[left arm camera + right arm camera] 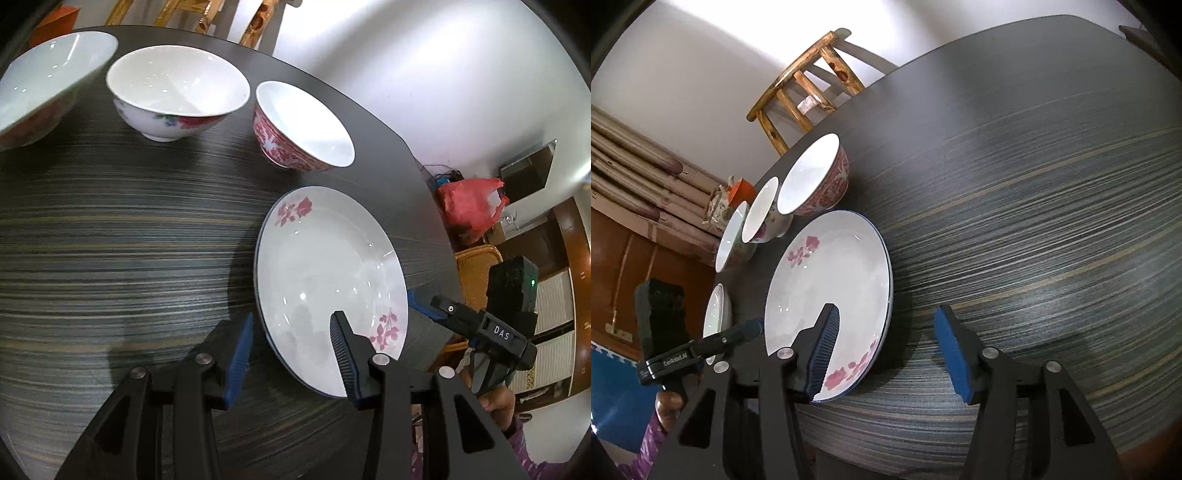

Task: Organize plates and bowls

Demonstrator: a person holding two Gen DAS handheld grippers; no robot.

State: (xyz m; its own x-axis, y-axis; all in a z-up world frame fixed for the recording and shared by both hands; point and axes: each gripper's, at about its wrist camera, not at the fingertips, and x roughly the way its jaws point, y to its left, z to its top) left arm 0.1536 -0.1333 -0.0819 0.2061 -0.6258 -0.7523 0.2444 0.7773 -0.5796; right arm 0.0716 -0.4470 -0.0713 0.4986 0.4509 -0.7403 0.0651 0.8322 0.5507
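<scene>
A white plate with pink flowers [325, 266] lies on the dark striped table [110, 240]; there seems to be a second plate under it. My left gripper [291, 332] is open, its jaws astride the plate's near rim. My right gripper [886, 321] is open, astride the opposite rim of the same plate [831, 280]. Behind the plate stand a red patterned bowl [299, 129], a white floral bowl [173, 92] and a larger bowl [44, 81]. In the right wrist view the same bowls line up [816, 177] and a further dish [718, 314] lies at the left.
The table edge runs close to the plate's right side [436, 221]. A wooden stool [805, 88] stands beyond the table. A red bag [472, 206] and a wicker chair [476, 266] are on the floor side. The right gripper [480, 328] shows in the left wrist view.
</scene>
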